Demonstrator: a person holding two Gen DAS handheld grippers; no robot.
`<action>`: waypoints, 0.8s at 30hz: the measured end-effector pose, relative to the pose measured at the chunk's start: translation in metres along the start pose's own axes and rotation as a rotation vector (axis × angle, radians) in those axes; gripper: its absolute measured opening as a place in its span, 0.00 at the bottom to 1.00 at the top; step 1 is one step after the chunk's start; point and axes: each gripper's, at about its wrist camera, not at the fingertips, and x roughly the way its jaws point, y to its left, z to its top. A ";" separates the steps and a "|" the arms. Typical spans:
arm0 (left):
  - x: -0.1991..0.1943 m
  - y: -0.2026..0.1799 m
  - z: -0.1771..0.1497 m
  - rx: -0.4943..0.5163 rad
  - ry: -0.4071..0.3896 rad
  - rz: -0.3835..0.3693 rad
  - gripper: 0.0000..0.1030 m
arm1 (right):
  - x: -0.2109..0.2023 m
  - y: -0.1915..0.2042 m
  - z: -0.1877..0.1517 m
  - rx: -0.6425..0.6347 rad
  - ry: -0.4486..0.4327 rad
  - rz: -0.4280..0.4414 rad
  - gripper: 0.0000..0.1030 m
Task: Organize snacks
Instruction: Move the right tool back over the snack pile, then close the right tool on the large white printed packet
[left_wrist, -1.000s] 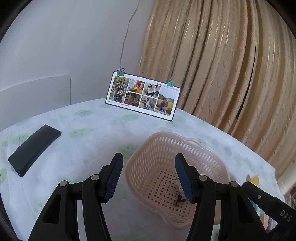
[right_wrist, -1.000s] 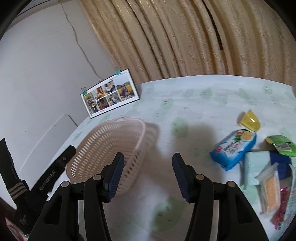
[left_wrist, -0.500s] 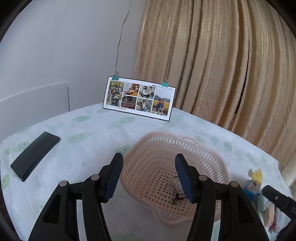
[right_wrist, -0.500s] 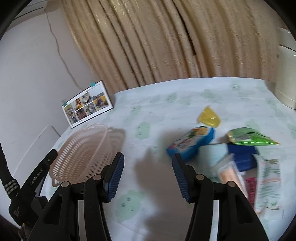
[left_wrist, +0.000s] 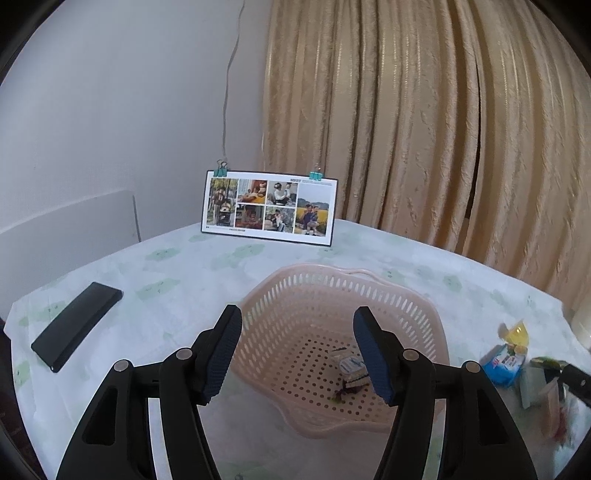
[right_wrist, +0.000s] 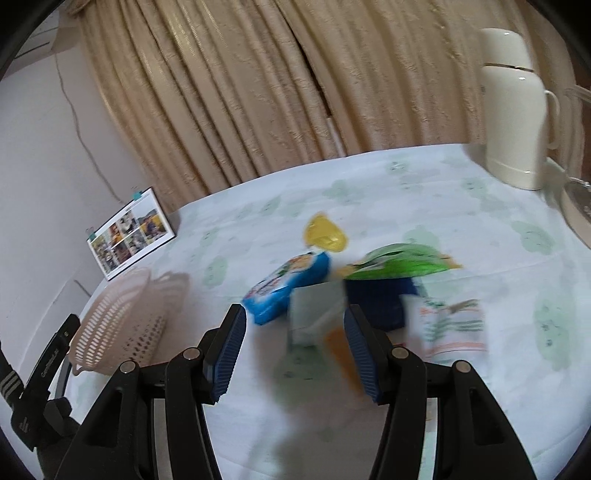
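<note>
A round table under a white cloth printed with pale green patches (left_wrist: 177, 266) stands in a corner, a plain white wall to the left and ribbed beige curtains (left_wrist: 424, 122) behind. At the far left of the left wrist view a flat black rectangular case (left_wrist: 75, 326) lies on the cloth. Behind it a photo collage card with two teal binder clips (left_wrist: 267, 206) leans upright against the wall. The left gripper (left_wrist: 297, 354) hangs with its jaws wide apart and holds nothing, above the near rim of a pink perforated plastic basket (left_wrist: 314, 291); one small wrapped snack (left_wrist: 351, 369) lies on the basket floor.

In the right wrist view, blurred, the right gripper (right_wrist: 293, 352) is also spread wide and empty, over the loose snacks to the right of the basket: a blue packet (right_wrist: 284, 291), a yellow pouch (right_wrist: 325, 234), a green bag (right_wrist: 399, 262), a dark blue pack (right_wrist: 376, 299) and white wrappers (right_wrist: 448, 325). A cream thermos flask (right_wrist: 513, 110) stands at the far right edge.
</note>
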 end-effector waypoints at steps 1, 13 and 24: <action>0.000 -0.001 -0.001 0.006 0.001 -0.001 0.63 | -0.003 -0.004 0.000 0.001 -0.009 -0.009 0.58; -0.030 -0.022 -0.003 0.065 -0.048 -0.040 0.81 | -0.022 -0.076 -0.005 0.108 -0.013 -0.143 0.66; -0.054 -0.060 -0.005 0.144 -0.043 -0.149 0.83 | -0.008 -0.082 -0.016 0.095 0.096 -0.144 0.77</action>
